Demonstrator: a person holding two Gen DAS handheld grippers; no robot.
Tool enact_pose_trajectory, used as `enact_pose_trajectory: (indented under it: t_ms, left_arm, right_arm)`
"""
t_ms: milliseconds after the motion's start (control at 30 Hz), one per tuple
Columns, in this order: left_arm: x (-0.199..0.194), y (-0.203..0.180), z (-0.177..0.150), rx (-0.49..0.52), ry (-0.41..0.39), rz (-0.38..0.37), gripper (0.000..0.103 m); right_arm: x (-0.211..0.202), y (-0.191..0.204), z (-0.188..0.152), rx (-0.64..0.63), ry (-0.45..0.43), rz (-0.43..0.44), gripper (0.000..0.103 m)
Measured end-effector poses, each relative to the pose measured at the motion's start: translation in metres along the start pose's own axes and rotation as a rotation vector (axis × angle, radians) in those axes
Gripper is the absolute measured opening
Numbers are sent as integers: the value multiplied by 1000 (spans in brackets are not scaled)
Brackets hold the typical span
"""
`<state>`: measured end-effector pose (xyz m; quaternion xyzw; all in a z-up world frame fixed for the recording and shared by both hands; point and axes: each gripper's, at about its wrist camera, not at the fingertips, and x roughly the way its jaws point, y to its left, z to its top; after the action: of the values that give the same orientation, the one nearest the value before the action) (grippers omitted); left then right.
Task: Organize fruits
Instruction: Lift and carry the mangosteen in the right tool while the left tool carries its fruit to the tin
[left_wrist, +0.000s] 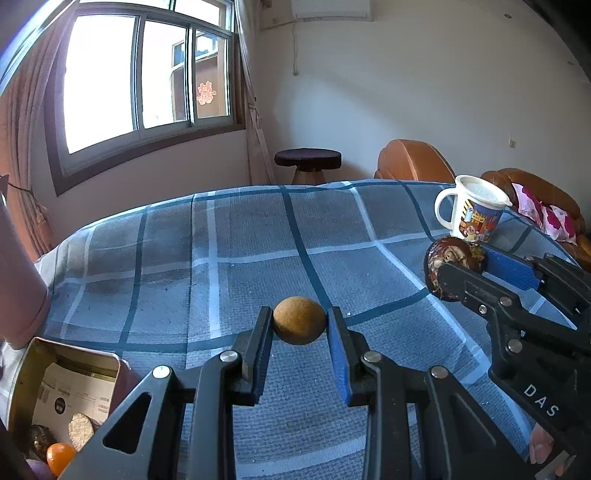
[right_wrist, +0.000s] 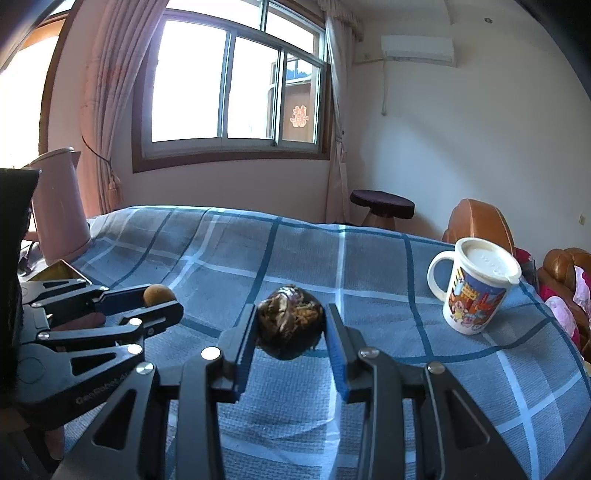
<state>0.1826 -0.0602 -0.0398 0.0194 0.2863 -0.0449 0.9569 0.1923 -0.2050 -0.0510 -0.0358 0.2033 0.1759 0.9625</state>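
Observation:
My left gripper (left_wrist: 300, 323) is shut on a small round brown fruit (left_wrist: 299, 320) and holds it above the blue checked tablecloth (left_wrist: 229, 258). My right gripper (right_wrist: 290, 325) is shut on a dark, mottled round fruit (right_wrist: 290, 323). In the left wrist view the right gripper (left_wrist: 458, 273) comes in from the right with the dark fruit (left_wrist: 447, 258). In the right wrist view the left gripper (right_wrist: 162, 301) shows at the left with the brown fruit (right_wrist: 158, 293). A metal tin (left_wrist: 66, 387) at the lower left holds an orange (left_wrist: 61, 456) and other fruits.
A white cartoon mug with a lid (right_wrist: 476, 288) stands on the table at the right. A pink kettle (right_wrist: 61, 206) stands at the far left by the tin (right_wrist: 62, 271). Beyond the table are a dark stool (right_wrist: 382, 203) and brown sofas (left_wrist: 413, 162).

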Motion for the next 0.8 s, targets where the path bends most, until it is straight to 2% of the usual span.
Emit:
enact_pose_trajectory:
  t_ms: [800]
  left_arm:
    - [-20, 2, -2, -6, -94, 35, 31]
  right_arm:
    - [-16, 4, -3, -14, -79, -12, 39]
